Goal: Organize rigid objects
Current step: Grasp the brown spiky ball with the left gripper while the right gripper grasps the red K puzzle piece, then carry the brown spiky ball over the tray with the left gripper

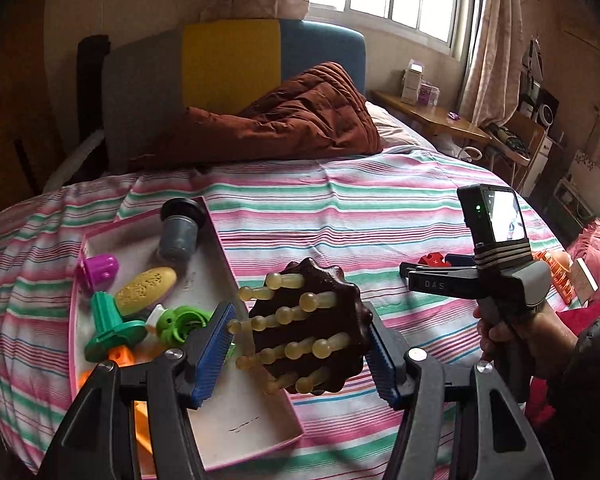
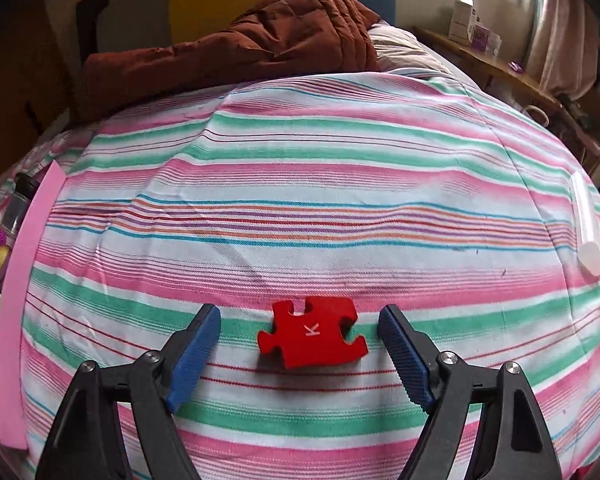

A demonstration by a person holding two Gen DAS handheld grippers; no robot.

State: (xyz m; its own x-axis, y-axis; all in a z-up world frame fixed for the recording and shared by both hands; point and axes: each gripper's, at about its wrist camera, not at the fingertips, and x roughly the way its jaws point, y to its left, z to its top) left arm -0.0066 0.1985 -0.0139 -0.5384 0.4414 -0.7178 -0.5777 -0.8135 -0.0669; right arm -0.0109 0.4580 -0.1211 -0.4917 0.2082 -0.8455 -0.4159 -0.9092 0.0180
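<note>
Left wrist view: a shallow pink-edged box (image 1: 216, 240) is lying on the striped bed cover (image 1: 340, 208), its white floor holding hard plastic pieces: a grey cup-shaped cap (image 1: 178, 236), a purple ridged piece (image 1: 100, 270), a yellow pitted oval (image 1: 146, 290), a teal flanged peg (image 1: 110, 324) and a lime-green ring (image 1: 184, 320).

The left tongs (image 1: 300, 350) are gripping a dark brown scalloped disc (image 1: 332, 292) studded with amber bead-tipped prongs; both ribbed blue pads are pressing its edges, jaws standing about midway, over the box's right rim.

Farther right, a hand (image 1: 512, 344) is holding the other tool's grey handle.

Right wrist view: the right tongs (image 2: 300, 332) are standing wide, nothing gripped, jaws having just been opening. Between the pads, apart from both, a red jigsaw-shaped block (image 2: 314, 330) marked "K" is resting flat on the cover. A translucent white tube (image 2: 588, 232) is lying well to the right.
</note>
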